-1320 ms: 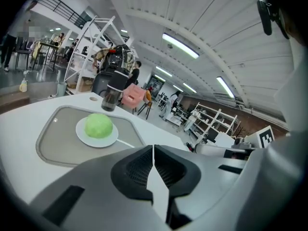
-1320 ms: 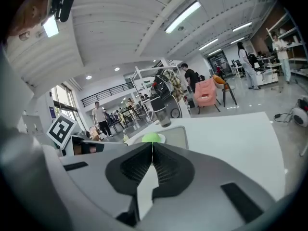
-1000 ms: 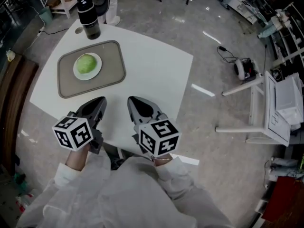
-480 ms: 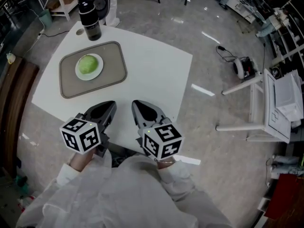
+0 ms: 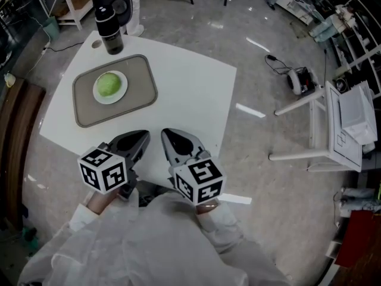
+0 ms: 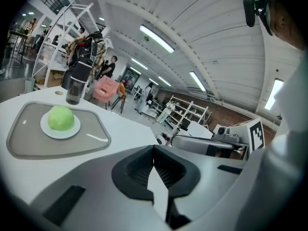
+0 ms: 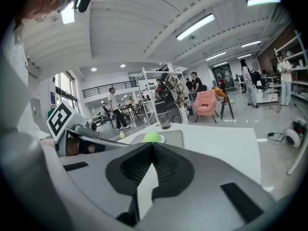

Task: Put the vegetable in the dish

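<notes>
Head view: white table [image 5: 190,94] stands on a polished grey floor [image 5: 268,52]. A grey tray [image 5: 143,94] lies on the far left part of the tabletop. A white dish [image 5: 122,93] sits inside the tray, and the green vegetable [image 5: 108,84] rests in the dish. A black bottle [image 5: 110,31] stands upright just beyond the tray's far edge. The left gripper [image 5: 138,140] and the right gripper [image 5: 172,139] hang side by side over the near edge of the table, well apart from the tray. A white stand [image 5: 333,136] and a small device with a cable [image 5: 296,79] occupy the floor to the right.

Left gripper view: the jaws meet at their tips with nothing between them. The tray, dish and vegetable lie to the left on the tabletop, with the bottle behind them. A pink chair [image 6: 107,89] stands beyond the table. White shelving racks [image 6: 187,114] fill the back of the room under long ceiling lights [image 6: 156,38].

Right gripper view: the jaws are pressed together and hold nothing. The vegetable shows just above the jaw tips, in its dish on the tray, with the bottle upright behind it. Several people stand in the background. A railed upper level [image 7: 103,89] runs along the far wall.
</notes>
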`<state>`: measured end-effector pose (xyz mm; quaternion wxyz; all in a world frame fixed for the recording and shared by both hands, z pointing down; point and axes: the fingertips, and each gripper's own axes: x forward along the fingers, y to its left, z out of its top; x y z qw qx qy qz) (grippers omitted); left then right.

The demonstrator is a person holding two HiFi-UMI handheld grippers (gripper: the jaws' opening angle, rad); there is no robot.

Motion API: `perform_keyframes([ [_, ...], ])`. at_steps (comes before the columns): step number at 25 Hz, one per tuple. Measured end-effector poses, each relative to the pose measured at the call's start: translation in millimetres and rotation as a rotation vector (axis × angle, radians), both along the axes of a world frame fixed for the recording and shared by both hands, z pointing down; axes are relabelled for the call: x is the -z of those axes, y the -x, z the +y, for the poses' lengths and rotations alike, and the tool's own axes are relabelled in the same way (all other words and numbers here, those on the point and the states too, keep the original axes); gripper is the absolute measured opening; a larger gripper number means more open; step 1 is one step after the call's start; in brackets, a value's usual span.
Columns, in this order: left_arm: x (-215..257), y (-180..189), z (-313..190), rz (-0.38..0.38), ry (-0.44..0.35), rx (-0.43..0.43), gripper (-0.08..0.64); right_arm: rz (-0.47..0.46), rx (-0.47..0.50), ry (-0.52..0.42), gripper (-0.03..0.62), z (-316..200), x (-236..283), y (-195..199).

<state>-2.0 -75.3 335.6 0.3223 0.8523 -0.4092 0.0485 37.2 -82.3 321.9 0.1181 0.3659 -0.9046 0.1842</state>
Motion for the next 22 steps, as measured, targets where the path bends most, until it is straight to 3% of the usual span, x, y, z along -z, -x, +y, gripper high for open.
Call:
perform_keyframes([
  [4,4,1,0,-0.006,-0.016,-0.017,0.009,0.067,-0.026,-0.031,0.015,-1,4,-4],
  [22,11,8,0,-0.021,-0.061,-0.047,0.009,0.056,-0.062,-0.047,0.014,-8,8,1],
])
